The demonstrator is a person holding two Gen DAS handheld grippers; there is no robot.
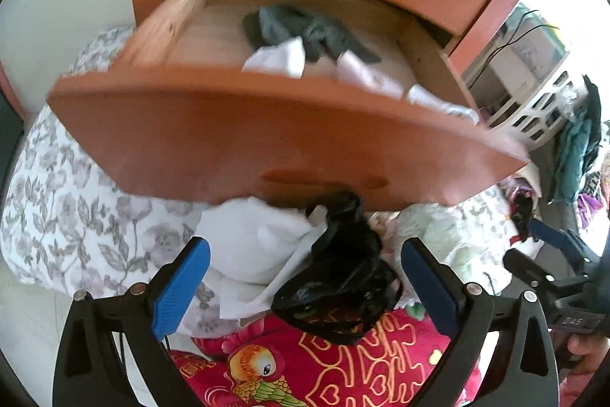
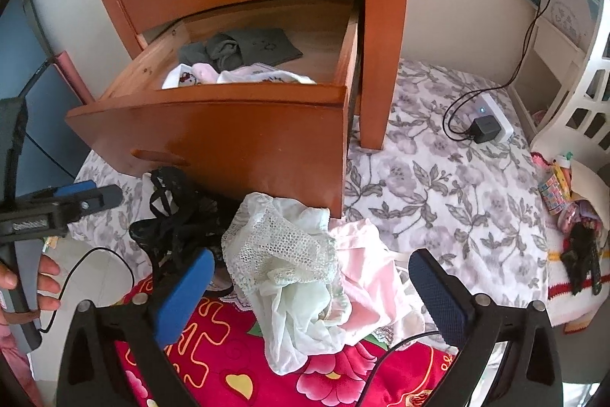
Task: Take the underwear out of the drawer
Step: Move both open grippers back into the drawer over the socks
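Observation:
The orange wooden drawer (image 1: pixel 267 140) (image 2: pixel 228 136) stands pulled out. Inside lie a grey garment (image 1: pixel 305 29) (image 2: pixel 244 48) and white and pink underwear (image 1: pixel 278 58) (image 2: pixel 248 75). In front of it, on the bedding, my left gripper (image 1: pixel 305 248) is open above a white garment (image 1: pixel 259 243) and a black piece (image 1: pixel 343 273), its pads clear of both. My right gripper (image 2: pixel 312 260) is open too, with a white lace garment (image 2: pixel 282 246) lying loose between its fingers and a pink one (image 2: pixel 366 273) beside it. Black lace underwear (image 2: pixel 179 220) lies to the left.
A red patterned blanket (image 1: pixel 324 369) (image 2: pixel 213 349) and a grey floral sheet (image 1: pixel 57 197) (image 2: pixel 438 185) cover the surface. A charger with its cable (image 2: pixel 488 128) lies right of the cabinet. A white slotted basket (image 1: pixel 533 113) (image 2: pixel 583 102) and small clutter stand at the right.

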